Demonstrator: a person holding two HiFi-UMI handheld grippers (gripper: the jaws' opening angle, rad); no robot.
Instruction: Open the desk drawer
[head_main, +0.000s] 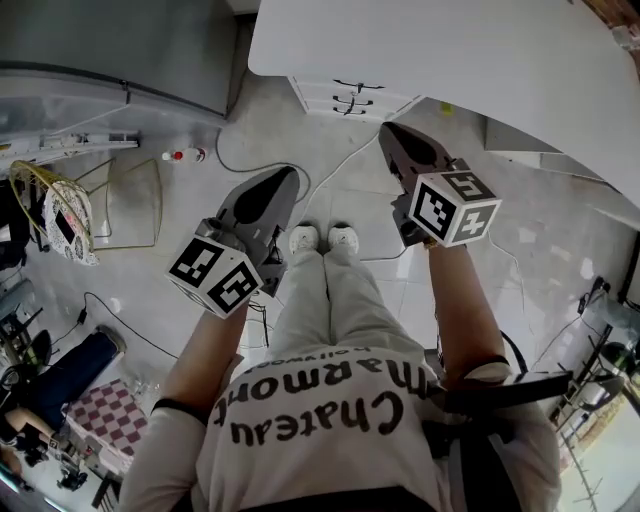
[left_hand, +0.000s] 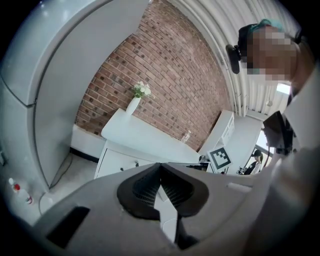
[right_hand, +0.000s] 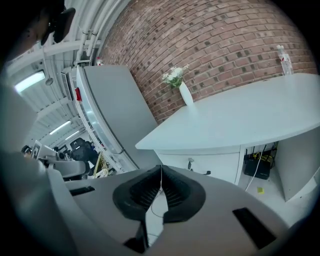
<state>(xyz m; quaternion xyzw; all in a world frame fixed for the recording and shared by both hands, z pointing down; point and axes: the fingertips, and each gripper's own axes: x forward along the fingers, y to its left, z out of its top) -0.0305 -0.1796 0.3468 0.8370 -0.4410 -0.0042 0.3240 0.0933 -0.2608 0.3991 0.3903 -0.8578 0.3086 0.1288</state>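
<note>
I hold two grippers, one in each hand. The left gripper (head_main: 284, 180) has its jaws closed, the ribbed pads meeting at the tips with nothing between them. The right gripper (head_main: 391, 129) is likewise fully closed and empty. Each carries one marker cube: the left cube (head_main: 215, 275) and the right cube (head_main: 453, 207). Both grippers are in the air above the tiled floor and touch nothing. The task's thing, the drawer unit (head_main: 345, 98), sits under the white desk (head_main: 450, 50) at its left end, ahead of both grippers and apart from them. In the head view it shows three dark handles (head_main: 353, 100), one beneath the other. The fronts look flush in the right gripper view. On the desk stand one white vase of white flowers (right_hand: 186, 93) and one clear bottle (right_hand: 285, 59), before a red brick wall (right_hand: 225, 35). One grey refrigerator (right_hand: 115, 115) stands left of the desk. One red-capped bottle (head_main: 185, 155) lies on the floor. Two white shoes (head_main: 304, 238) show between the grippers. My white shirt (head_main: 320, 400) reads "Chateau Marmont"; a smaller line above it appears to read "Hollywood".
</note>
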